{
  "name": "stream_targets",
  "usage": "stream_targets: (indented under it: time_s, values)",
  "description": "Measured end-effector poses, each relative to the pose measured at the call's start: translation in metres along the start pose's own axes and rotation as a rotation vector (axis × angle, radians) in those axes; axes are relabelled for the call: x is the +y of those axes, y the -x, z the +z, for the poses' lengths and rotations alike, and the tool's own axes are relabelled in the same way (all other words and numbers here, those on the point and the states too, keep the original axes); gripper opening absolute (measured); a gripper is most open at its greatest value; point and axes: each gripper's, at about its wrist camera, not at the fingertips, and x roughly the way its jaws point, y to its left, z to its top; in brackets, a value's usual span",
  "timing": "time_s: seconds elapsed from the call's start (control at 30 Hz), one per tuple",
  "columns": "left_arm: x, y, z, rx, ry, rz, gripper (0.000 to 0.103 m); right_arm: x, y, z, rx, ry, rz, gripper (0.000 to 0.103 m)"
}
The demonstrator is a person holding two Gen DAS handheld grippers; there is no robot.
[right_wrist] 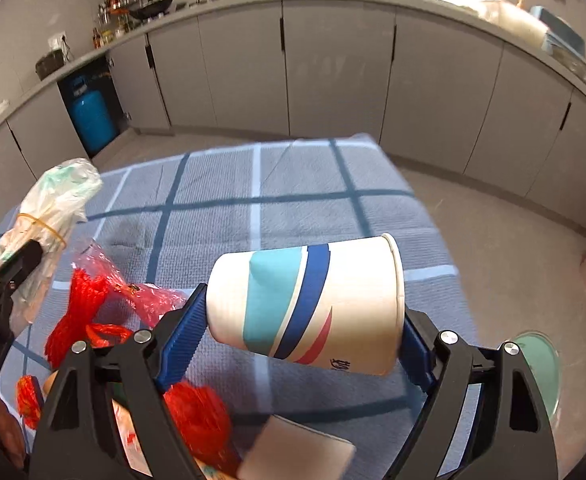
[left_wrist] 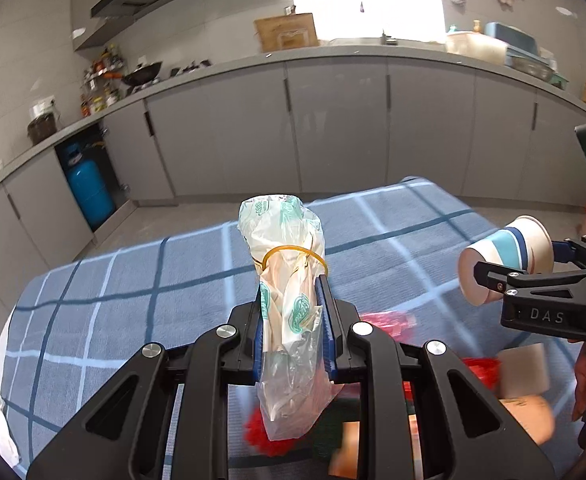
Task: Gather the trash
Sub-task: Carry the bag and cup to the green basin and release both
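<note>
A table draped in a blue woven cloth with a dark and pale grid (right_wrist: 293, 200) filled the middle of both views, with grey kitchen cabinets (left_wrist: 333, 128) curving behind it and a blue gas cylinder (left_wrist: 89, 192) at the left edge.

Low in the right wrist view, the right gripper (right_wrist: 305, 328) had a white paper cup with teal, navy and red stripes (right_wrist: 313, 304) lying sideways between its blue pads, base to the left pad and rim to the right one, jaws spread wide across its length and pressing on both ends, lifted clear of the cloth.

In the centre of the left wrist view, the left gripper (left_wrist: 293, 320) was pinched narrowly around a crumpled clear plastic bag with green print, cinched by a yellow rubber band (left_wrist: 289, 280), standing upright between the pads.

Red mesh netting and red plastic scraps (right_wrist: 89, 304) lay heaped on the cloth at lower left of the right wrist view, beside a blurred white block (right_wrist: 297, 452) at the bottom edge.
</note>
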Motion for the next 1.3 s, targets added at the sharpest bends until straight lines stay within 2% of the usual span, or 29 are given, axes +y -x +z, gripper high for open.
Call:
stream_targets:
  time_s: [0.2,0.43,0.9,1.1,1.3]
  values:
    - [-0.046,0.015,0.011,-0.025,-0.045,-0.071,0.023,-0.039,0.037,-0.017,-0.065,-0.028,-0.031,0.083]
    - [-0.112,0.028,0.014,-0.032,-0.117,-0.174,0.023,-0.098,0.064,-0.045,-0.081,-0.099,-0.108,0.083]
    - [-0.234,0.041,0.005,-0.035,-0.256,-0.325,0.023,-0.208,0.084,-0.097,-0.07,-0.257,-0.221,0.083]
    - [-0.274,0.042,-0.004,-0.021,-0.297,-0.386,0.023,-0.247,0.091,-0.116,-0.071,-0.322,-0.263,0.083]
    - [-0.31,0.032,-0.013,0.011,-0.329,-0.435,0.024,-0.278,0.088,-0.13,-0.065,-0.37,-0.266,0.083]
